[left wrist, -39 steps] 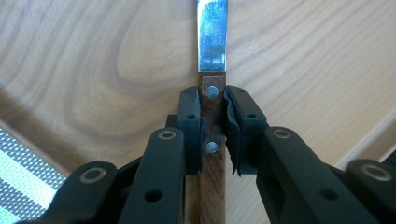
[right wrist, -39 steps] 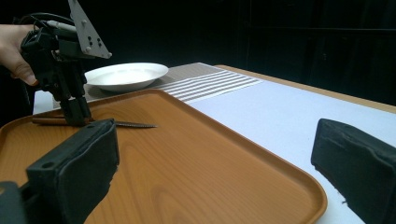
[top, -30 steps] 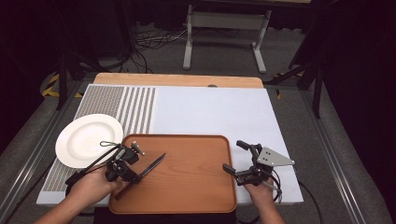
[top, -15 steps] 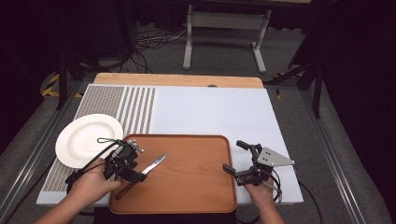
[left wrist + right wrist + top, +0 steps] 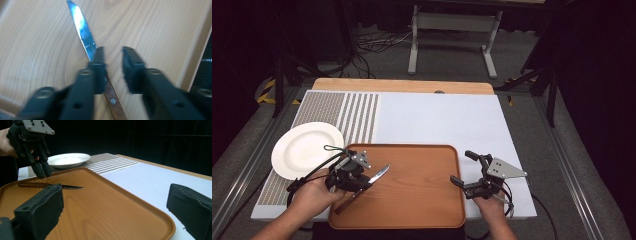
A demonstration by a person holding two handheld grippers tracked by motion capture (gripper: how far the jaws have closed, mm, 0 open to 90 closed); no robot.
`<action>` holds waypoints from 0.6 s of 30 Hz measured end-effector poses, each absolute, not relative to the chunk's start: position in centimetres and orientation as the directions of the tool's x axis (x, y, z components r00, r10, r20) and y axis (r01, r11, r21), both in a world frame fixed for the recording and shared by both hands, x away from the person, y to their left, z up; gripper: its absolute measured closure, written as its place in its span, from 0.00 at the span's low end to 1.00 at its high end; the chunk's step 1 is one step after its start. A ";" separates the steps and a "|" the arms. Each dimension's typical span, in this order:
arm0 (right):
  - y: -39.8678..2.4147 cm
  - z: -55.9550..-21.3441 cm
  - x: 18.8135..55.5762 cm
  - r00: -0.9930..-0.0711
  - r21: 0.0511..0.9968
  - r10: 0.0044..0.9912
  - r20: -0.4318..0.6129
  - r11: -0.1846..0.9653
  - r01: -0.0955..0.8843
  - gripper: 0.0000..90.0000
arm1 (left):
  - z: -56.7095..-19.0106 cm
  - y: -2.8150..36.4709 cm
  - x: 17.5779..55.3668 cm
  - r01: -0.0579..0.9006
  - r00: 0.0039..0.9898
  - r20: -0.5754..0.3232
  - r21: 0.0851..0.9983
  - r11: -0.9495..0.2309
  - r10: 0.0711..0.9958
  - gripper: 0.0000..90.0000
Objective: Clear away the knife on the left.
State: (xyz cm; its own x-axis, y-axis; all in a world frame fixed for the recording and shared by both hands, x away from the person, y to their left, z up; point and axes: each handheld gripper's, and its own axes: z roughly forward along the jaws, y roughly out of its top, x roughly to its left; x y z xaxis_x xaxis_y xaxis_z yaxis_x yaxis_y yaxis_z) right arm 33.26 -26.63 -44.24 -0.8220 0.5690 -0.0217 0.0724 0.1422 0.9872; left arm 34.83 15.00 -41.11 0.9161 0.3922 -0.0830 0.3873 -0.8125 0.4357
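A knife with a wooden handle and a serrated blade lies flat on the left part of the wooden tray. My left gripper hovers just over the knife's middle. In the left gripper view its jaws have just been closing and stand a narrow gap apart; the knife runs under one jaw and nothing is pinched between them. The right gripper view shows the left gripper a little above the knife. My right gripper rests at the tray's right edge, wide open and holding nothing.
A white plate sits on the striped mat left of the tray, close behind my left hand. A white table cover stretches beyond the tray. The tray's raised rim runs between my right gripper's jaws.
My left gripper has shifted slightly over the knife. The knife lies in the same place on the tray, and the right gripper has not moved.
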 end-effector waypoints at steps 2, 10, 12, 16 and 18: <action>-26.6 -44.2 33.2 -0.822 0.987 0.570 -0.021 0.141 0.073 0.02 | -41.1 14.9 34.9 0.367 0.923 -0.062 0.443 -0.818 0.380 1.00; -26.7 -44.2 33.3 -0.821 0.987 0.570 -0.019 0.141 0.075 0.02 | -41.5 14.5 35.5 0.329 0.939 -0.056 0.431 -0.840 0.339 1.00; -26.7 -44.2 33.3 -0.821 0.987 0.570 -0.019 0.140 0.075 0.02 | -41.6 14.4 35.5 0.323 0.942 -0.060 0.422 -0.847 0.329 1.00; -26.7 -44.2 33.3 -0.822 0.988 0.569 -0.018 0.139 0.074 0.02 | -42.3 13.8 35.7 0.290 0.956 -0.066 0.375 -0.880 0.287 1.00; -26.7 -44.3 33.3 -0.822 0.987 0.569 -0.019 0.140 0.074 0.02 | -42.4 13.6 35.7 0.273 0.961 -0.065 0.359 -0.892 0.268 1.00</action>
